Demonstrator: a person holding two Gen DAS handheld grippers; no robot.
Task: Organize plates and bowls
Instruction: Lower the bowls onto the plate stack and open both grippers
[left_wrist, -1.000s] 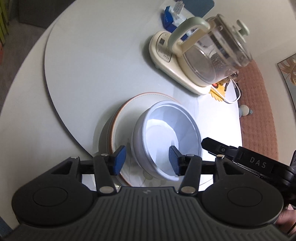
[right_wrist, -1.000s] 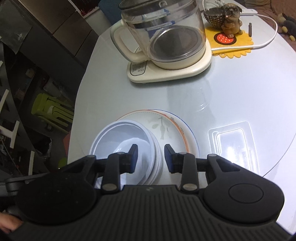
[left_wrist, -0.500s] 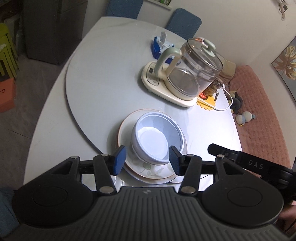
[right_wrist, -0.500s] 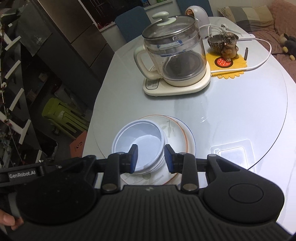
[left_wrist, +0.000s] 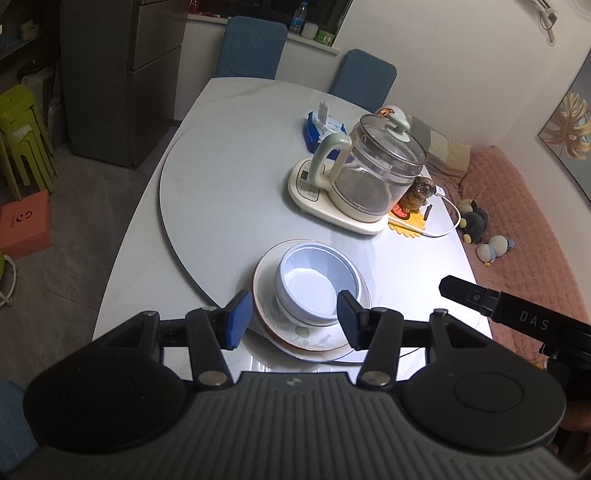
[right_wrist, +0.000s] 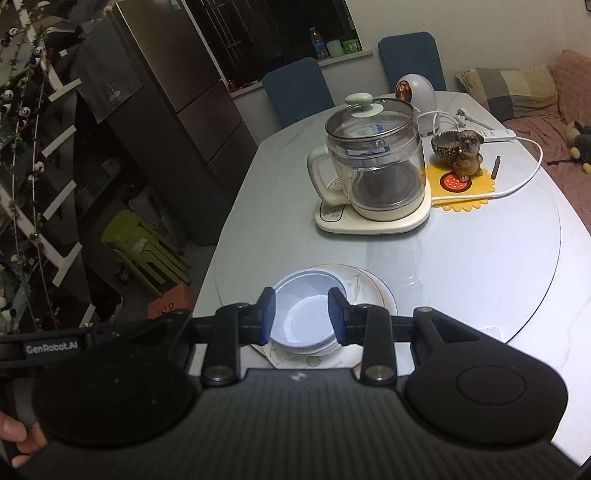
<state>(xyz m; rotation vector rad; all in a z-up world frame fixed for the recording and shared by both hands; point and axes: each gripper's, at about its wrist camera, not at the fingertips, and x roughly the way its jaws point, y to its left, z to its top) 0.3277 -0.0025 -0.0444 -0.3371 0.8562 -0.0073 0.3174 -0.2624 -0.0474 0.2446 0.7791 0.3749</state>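
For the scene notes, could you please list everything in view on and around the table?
Bowls: stacked, count unclear, pale blue, on the plates.
Plates: stacked, white with orange rim, near table edge.
Kettle: one, glass with cream base, mid-table.
Dog figurine: one, brown, on yellow mat.
Tissue pack: one, blue, behind the kettle.
Table: one, white.
Chairs: two, blue, far side.
Stools: stacked, green, on floor.
Left gripper: open, empty, above the dishes.
Right gripper: open, empty, above the dishes.
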